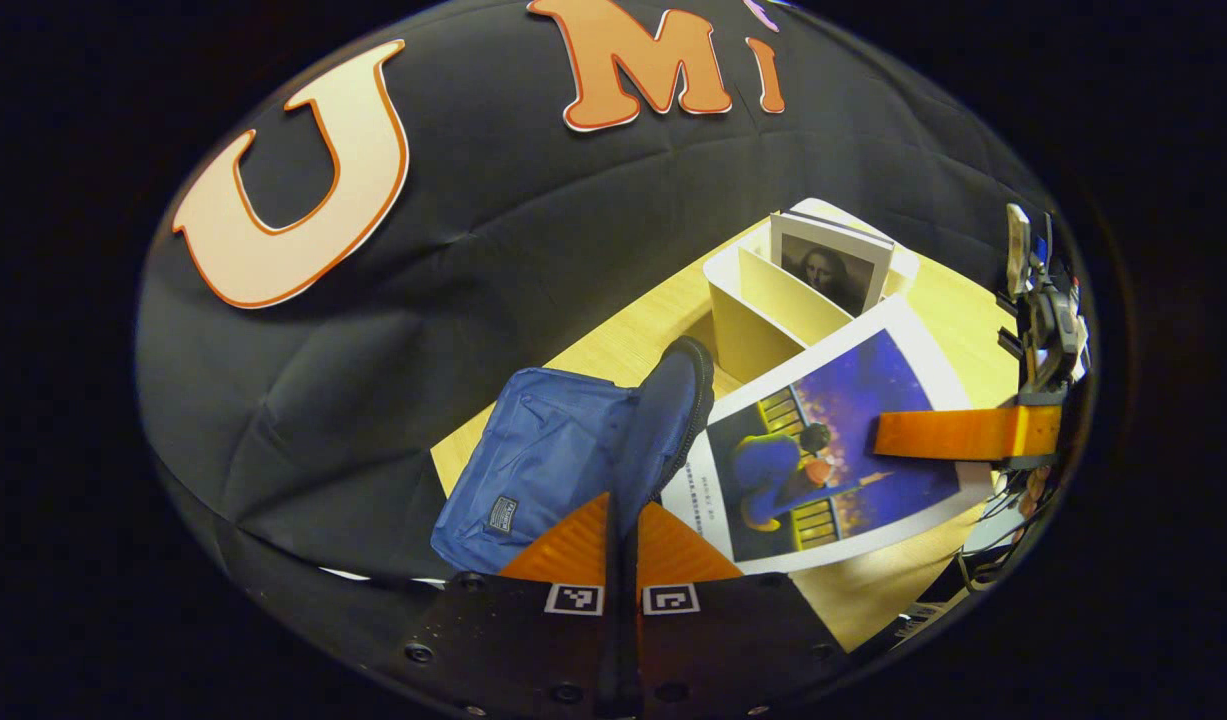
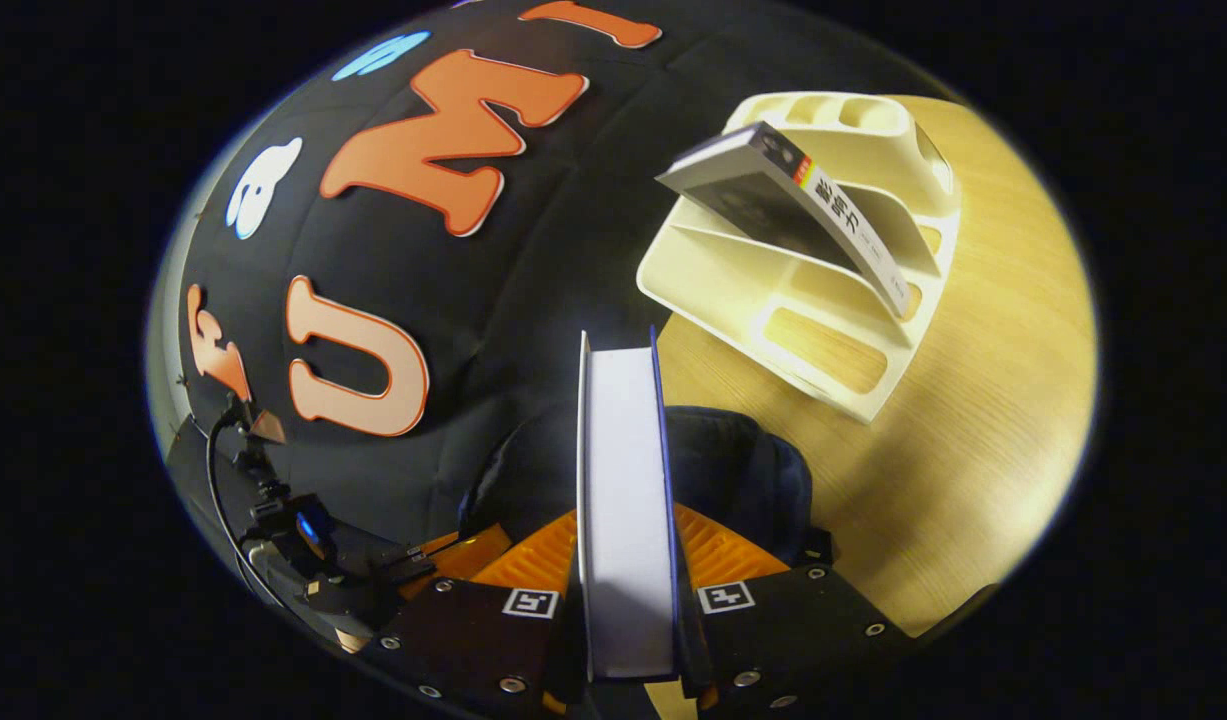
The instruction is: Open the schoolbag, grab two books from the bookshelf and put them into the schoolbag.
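Note:
The blue schoolbag (image 1: pixel 543 460) lies on the wooden table (image 1: pixel 633 340). My left gripper (image 1: pixel 618 505) is shut on its dark zip-edged flap (image 1: pixel 678 400), holding it raised. Right of the bag hangs a book with a blue picture cover (image 1: pixel 833 450); the right gripper (image 1: pixel 888 435) grips it from the right. In the right gripper view that book (image 2: pixel 623 450) stands edge-on, white pages showing, with my right gripper (image 2: pixel 623 530) shut on it above the dark bag (image 2: pixel 743 460). The left gripper (image 2: pixel 463 550) shows at lower left. A cream bookshelf (image 1: pixel 763 300) holds a second book (image 1: pixel 833 265).
The bookshelf (image 2: pixel 823 330) stands at the table's far end with its slots open and one book (image 2: pixel 773 200) leaning in it. Bare table top (image 2: pixel 973 450) lies to the right of the bag. The black cloth wall runs close behind the table.

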Motion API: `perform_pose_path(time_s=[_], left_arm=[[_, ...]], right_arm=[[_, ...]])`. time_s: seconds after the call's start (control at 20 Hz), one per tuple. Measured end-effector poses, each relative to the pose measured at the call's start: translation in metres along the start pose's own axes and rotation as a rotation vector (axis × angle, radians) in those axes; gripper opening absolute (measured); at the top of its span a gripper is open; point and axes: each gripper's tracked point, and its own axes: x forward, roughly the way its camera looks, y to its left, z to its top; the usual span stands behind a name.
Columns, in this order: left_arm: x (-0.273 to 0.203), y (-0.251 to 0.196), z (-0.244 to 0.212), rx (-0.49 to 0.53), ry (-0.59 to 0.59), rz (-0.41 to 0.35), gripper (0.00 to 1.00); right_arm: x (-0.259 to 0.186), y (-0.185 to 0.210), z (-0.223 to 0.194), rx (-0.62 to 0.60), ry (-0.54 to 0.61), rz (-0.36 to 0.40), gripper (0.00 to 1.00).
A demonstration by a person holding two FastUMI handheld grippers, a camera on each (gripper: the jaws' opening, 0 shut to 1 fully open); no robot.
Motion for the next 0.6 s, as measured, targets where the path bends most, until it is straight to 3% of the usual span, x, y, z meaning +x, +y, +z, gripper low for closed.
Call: perform_pose_path(time_s=[0.25,0.6], left_arm=[[-0.007,-0.001,0.0,0.037,-0.004,0.004,0.0],[-0.016,-0.011,-0.007,0.094,0.004,0.006,0.01]], right_arm=[[0.028,-0.006,-0.016,0.086,0.035,-0.008,0.36],[0.075,-0.008,-0.045,0.061,0.03,-0.027,0.36]])
